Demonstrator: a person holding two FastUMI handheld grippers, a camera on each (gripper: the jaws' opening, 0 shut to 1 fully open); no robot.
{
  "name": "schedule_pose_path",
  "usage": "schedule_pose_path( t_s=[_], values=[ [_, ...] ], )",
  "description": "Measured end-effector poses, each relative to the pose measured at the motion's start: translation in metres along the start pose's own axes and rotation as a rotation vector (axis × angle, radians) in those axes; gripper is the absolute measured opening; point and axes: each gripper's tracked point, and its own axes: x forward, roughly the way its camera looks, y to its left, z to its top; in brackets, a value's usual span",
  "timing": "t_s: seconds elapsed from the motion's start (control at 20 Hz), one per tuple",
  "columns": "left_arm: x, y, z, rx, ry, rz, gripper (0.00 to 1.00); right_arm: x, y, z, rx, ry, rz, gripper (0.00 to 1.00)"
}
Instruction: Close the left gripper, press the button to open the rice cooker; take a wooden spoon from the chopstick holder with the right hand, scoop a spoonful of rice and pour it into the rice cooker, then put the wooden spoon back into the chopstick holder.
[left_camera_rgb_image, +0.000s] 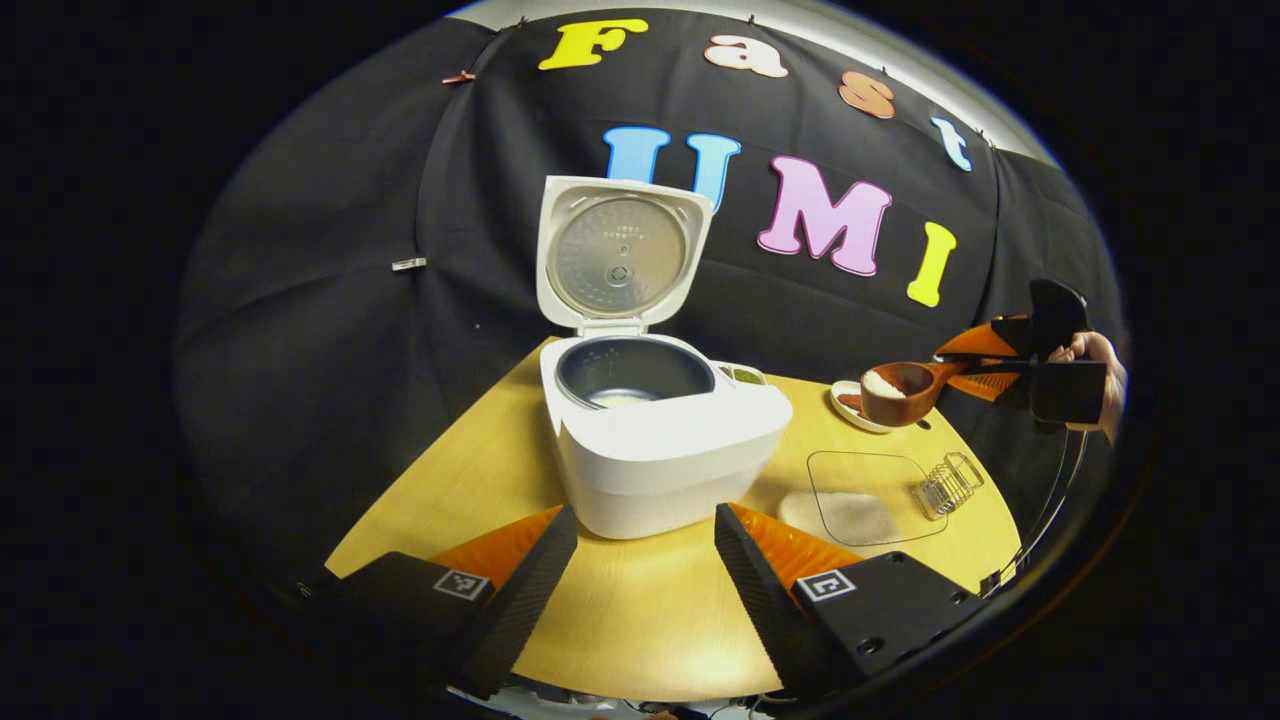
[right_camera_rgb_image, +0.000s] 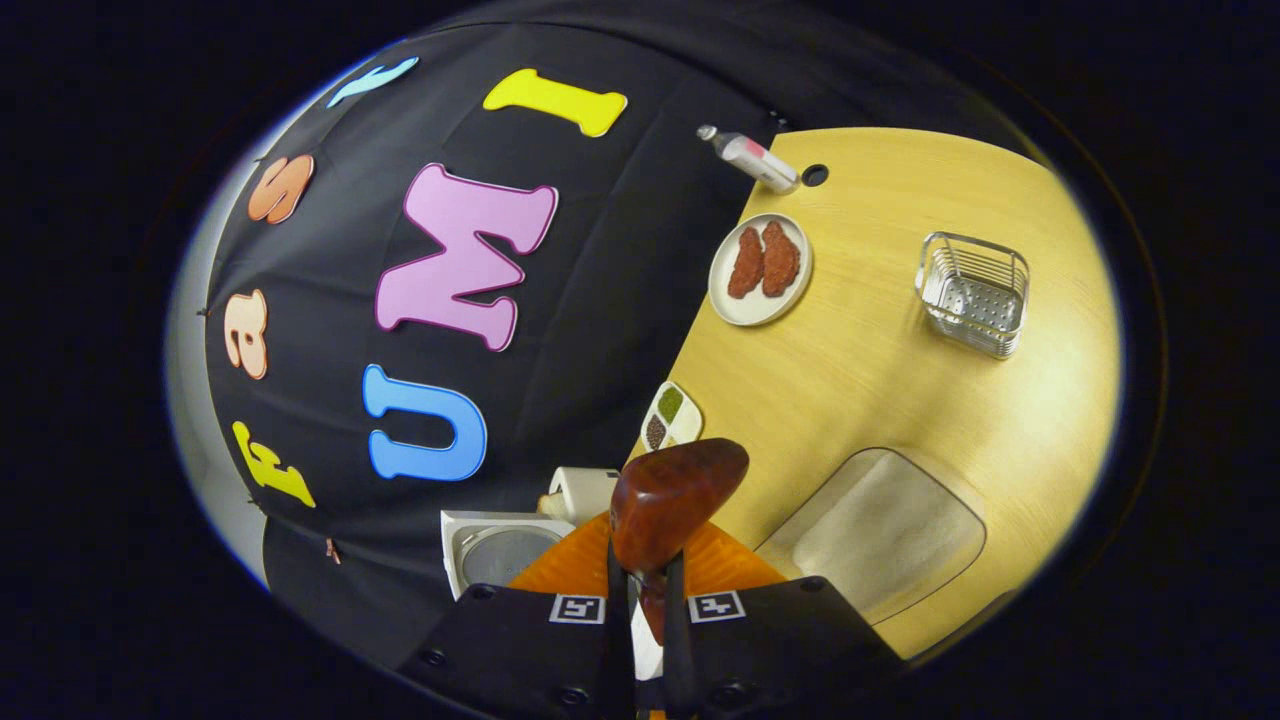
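- The table (left_camera_rgb_image: 640, 620) carries the cooker (left_camera_rgb_image: 660, 450) at its middle, lid (left_camera_rgb_image: 620, 250) up and pot open; a pale patch, probably rice, lies in the bottom.
- Right of the cooker sits a clear tray (left_camera_rgb_image: 860, 495) of rice, and beyond it a wire holder (left_camera_rgb_image: 948, 485), which looks empty.
- The left gripper (left_camera_rgb_image: 645, 570) waits near the cooker's front, jaws wide apart and holding nothing.
- The right gripper (left_camera_rgb_image: 990, 365) hangs at the far right, above the plate (left_camera_rgb_image: 850, 405), jaws clamped on the spoon (left_camera_rgb_image: 900, 390) handle.
- The spoon is stiff and light; the loose rice heaped in its bowl would spill at any tilt, so it wants carrying level, gripped at the handle as now.
- From the right gripper view the spoon (right_camera_rgb_image: 675, 490) shows only its underside, so the load is hidden, and the cooker (right_camera_rgb_image: 500, 545) is cut off behind the fingers.
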Motion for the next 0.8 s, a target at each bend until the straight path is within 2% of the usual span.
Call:
schedule_pose_path(
  t_s=[0.4, 0.8],
  values=[
    [-0.009, 0.037, 0.016, -0.006, -0.037, 0.076, 0.96, 0.044, 0.086, -0.054, -0.046, 0.081, 0.108, 0.15],
    [-0.019, 0.079, 0.005, -0.056, -0.025, 0.137, 0.98, 0.09, 0.142, -0.121, -0.238, 0.104, 0.162, 0.16]
  ],
)
